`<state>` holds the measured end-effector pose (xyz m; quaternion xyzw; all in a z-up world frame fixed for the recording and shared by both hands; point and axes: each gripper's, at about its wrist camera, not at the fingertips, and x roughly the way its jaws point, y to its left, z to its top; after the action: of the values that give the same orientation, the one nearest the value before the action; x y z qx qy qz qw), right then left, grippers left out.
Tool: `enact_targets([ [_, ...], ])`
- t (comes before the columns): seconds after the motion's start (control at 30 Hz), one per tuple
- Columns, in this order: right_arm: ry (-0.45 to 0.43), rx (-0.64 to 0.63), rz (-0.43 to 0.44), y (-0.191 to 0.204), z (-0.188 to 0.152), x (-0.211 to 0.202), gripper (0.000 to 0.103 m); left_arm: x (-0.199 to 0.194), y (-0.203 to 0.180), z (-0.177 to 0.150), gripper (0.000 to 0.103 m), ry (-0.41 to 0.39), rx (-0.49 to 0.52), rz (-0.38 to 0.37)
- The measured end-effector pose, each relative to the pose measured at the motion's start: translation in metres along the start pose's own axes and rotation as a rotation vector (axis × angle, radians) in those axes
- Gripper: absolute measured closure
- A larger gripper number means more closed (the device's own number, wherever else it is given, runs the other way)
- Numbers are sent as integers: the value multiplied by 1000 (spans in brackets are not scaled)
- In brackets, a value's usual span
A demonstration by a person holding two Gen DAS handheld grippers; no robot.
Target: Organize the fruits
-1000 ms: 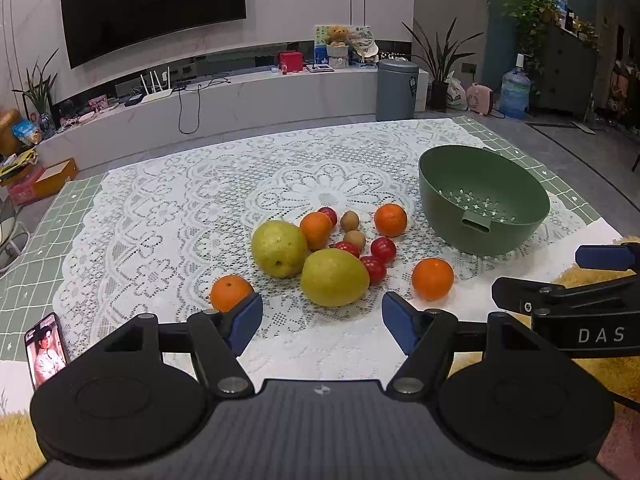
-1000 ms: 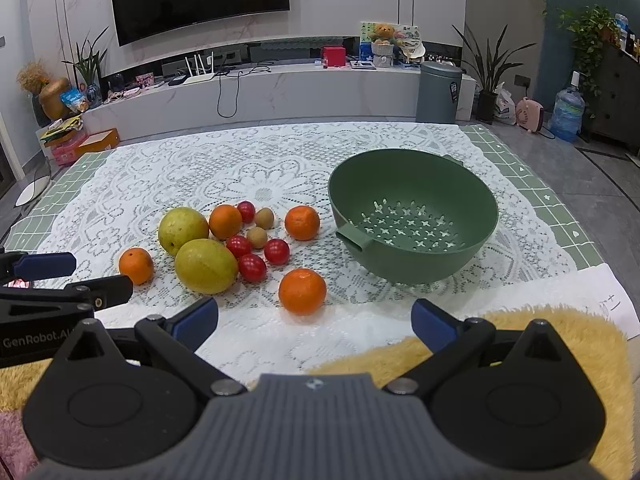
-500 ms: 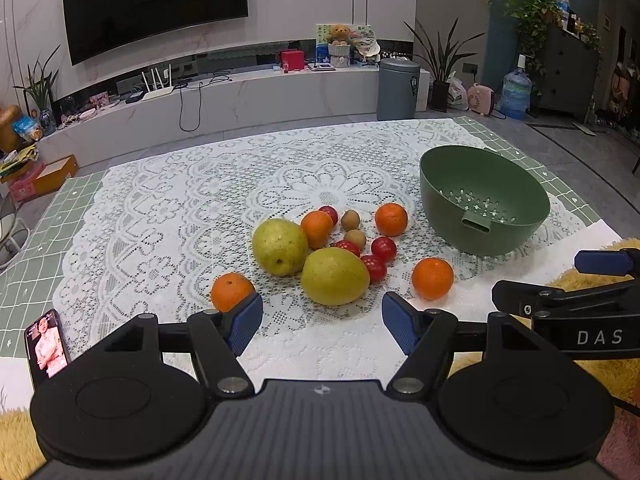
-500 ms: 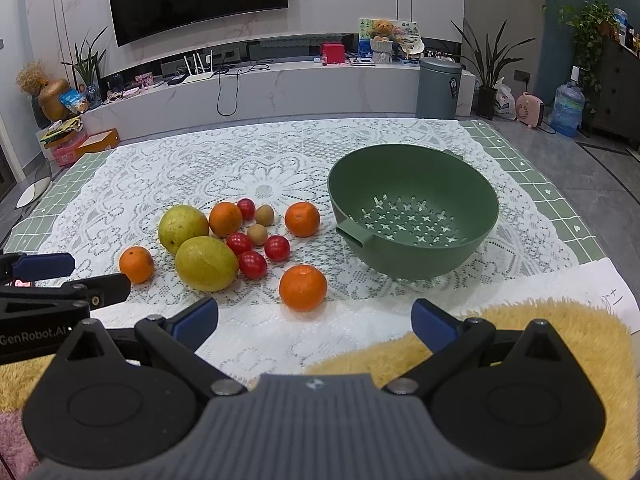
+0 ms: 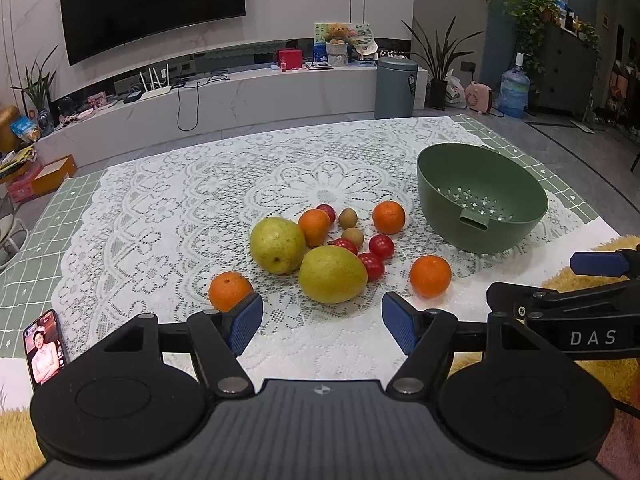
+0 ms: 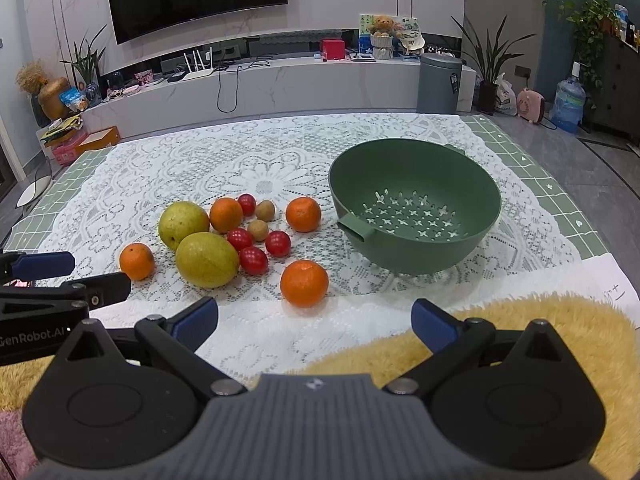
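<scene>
In the left wrist view, the orange [image 5: 229, 290] nearest the camera is partly covered by a blue pad of the left gripper [image 5: 322, 322]. The phone [image 5: 43, 346] at the left is cut by that gripper's body. The right gripper [image 5: 600, 280] is cut off by the picture's right edge, so only one side shows. In the right wrist view, the red tomato [image 6: 239, 239] is half hidden behind a pear [image 6: 207, 259]. The writing on the paper [image 6: 614, 292] is too small to read.
</scene>
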<state>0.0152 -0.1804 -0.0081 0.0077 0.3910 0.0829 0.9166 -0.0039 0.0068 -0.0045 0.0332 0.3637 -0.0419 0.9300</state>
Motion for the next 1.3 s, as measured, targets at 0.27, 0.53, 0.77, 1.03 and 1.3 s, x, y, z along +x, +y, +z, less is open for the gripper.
enact_targets([
  [0.27,1,1,1,0,0,0,4,0,0,0,22,1,-1,0],
  [0.53,7,4,3,0,-2,2,4,0,0,0,22,0,-1,0],
  [0.77,9,5,4,0,-2,2,4,0,0,0,22,1,-1,0],
  [1.03,13,0,11,0,-2,4,4,0,0,0,22,0,2,-2],
  [1.3,21,-2,69,-1,1,18,4,3,7,4,39,-12,-5,-33],
])
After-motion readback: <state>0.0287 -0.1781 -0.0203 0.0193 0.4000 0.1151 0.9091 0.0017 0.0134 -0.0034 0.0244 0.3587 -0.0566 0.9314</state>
